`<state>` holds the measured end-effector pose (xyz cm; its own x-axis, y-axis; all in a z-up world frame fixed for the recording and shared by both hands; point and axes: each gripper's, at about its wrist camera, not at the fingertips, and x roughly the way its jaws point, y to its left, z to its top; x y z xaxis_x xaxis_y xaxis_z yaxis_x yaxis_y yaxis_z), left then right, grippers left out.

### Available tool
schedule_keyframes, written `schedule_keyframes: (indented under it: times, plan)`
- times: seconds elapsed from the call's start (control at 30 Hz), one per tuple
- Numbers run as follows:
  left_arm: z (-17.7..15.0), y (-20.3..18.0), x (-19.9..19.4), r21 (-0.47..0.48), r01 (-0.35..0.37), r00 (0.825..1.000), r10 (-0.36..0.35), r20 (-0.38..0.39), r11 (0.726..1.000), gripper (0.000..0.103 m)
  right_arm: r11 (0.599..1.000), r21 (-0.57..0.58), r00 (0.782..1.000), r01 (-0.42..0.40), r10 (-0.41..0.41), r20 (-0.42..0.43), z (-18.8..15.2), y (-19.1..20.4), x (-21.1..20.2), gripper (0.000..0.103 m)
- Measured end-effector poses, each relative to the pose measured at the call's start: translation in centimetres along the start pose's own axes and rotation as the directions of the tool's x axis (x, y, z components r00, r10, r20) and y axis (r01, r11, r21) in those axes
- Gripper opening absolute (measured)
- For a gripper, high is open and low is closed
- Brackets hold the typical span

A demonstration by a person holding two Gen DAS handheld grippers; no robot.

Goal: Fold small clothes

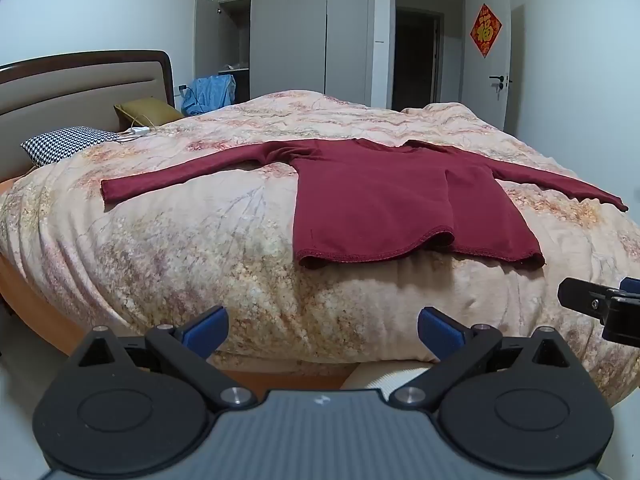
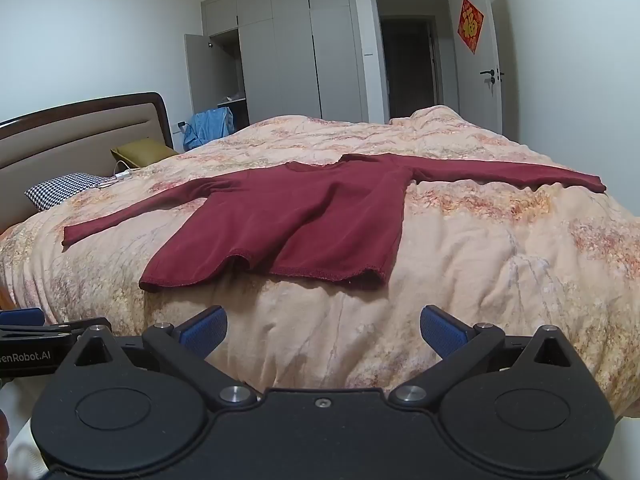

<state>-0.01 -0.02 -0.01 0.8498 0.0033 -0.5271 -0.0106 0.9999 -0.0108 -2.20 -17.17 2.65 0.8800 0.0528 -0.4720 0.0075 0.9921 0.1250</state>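
Broadly, a bed (image 1: pixel 168 248) fills both views, covered by a peach floral quilt (image 2: pixel 500 248) that drapes over the near edge. Its padded headboard (image 1: pixel 80 84) with a dark wooden rim stands at the left end. Behind the bed's far edge rises a grey wardrobe (image 1: pixel 296 32) with one door swung open, and to its right an open white door (image 1: pixel 490 60) carrying a red diamond-shaped decoration (image 1: pixel 485 30).

A dark red long-sleeved top (image 1: pixel 384 196) lies flat on the quilt, unfolded, its hem running close to the near edge of the bed and its neckline toward the far edge. Both sleeves stretch straight out, one toward the headboard end, the other toward the foot end.

At the headboard end sit a black-and-white houndstooth pillow (image 1: pixel 68 144) and, beyond it, an olive cushion (image 1: pixel 146 111). A blue garment (image 1: pixel 208 94) hangs just past the bed's far left corner.

The left gripper (image 1: pixel 322 332) hovers off the near edge of the bed, jaws spread wide with nothing between its blue pads, well short of the hem. The right gripper (image 2: pixel 323 330) is likewise wide and empty, beside it along the same edge.
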Motion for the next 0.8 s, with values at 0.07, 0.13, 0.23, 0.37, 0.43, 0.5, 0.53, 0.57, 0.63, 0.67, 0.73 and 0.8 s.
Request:
schedule_keyframes:
  times: [0.07, 0.13, 0.23, 0.37, 0.43, 0.5, 0.53, 0.57, 0.63, 0.67, 0.73, 0.8]
  plan:
    - [0.00, 0.00, 0.01, 0.000, 0.000, 1.000, 0.000, 0.000, 1.000, 0.103, 1.000, 0.002, 1.000, 0.000, 0.000, 0.000, 0.00, -0.01, -0.01, 0.103]
    - [0.00, 0.00, 0.00, -0.001, 0.000, 1.000, 0.000, -0.001, 1.000, 0.103, 1.000, 0.002, 1.000, 0.000, 0.000, 0.000, 0.00, -0.03, -0.02, 0.103]
    - [0.00, 0.01, 0.01, -0.001, 0.001, 1.000, -0.001, -0.002, 1.000, 0.103, 1.000, 0.003, 1.000, 0.000, 0.000, 0.000, 0.00, -0.04, -0.02, 0.103]
    - [0.01, 0.04, 0.04, -0.005, 0.003, 1.000, -0.003, -0.005, 1.000, 0.103, 1.000, 0.003, 1.000, 0.000, 0.000, 0.001, -0.01, -0.06, -0.03, 0.103]
    - [0.01, 0.04, 0.04, -0.005, 0.004, 1.000, -0.004, -0.005, 1.000, 0.103, 1.000, 0.004, 1.000, 0.000, 0.000, 0.000, 0.00, -0.07, -0.01, 0.103]
    - [0.01, 0.04, 0.05, -0.005, 0.004, 1.000, -0.004, -0.005, 1.000, 0.103, 1.000, 0.004, 1.000, 0.000, 0.000, -0.001, 0.00, -0.07, 0.01, 0.103]
    - [0.01, 0.04, 0.05, -0.005, 0.004, 1.000, -0.004, -0.005, 1.000, 0.103, 1.000, 0.004, 1.000, 0.001, -0.001, -0.001, 0.00, -0.08, 0.02, 0.103]
    - [0.01, 0.04, 0.05, -0.005, 0.004, 1.000, -0.004, -0.005, 1.000, 0.103, 1.000, 0.005, 1.000, 0.001, -0.001, -0.001, 0.00, -0.07, 0.03, 0.103]
    - [0.01, 0.05, 0.06, -0.005, 0.005, 1.000, -0.005, -0.005, 1.000, 0.103, 1.000, 0.005, 1.000, 0.001, -0.001, -0.001, 0.00, -0.07, 0.01, 0.103]
    - [0.00, 0.06, 0.06, -0.004, 0.005, 1.000, -0.005, -0.005, 1.000, 0.103, 1.000, 0.005, 1.000, 0.000, 0.000, 0.000, 0.00, -0.07, 0.04, 0.103]
    - [0.01, 0.07, 0.05, -0.005, 0.005, 1.000, -0.005, -0.006, 1.000, 0.103, 1.000, 0.005, 1.000, 0.001, -0.001, 0.000, 0.01, -0.07, 0.05, 0.103]
    - [-0.01, 0.01, -0.13, -0.005, 0.005, 1.000, -0.005, -0.005, 1.000, 0.103, 1.000, 0.005, 1.000, 0.000, 0.000, -0.001, 0.00, -0.07, 0.06, 0.103]
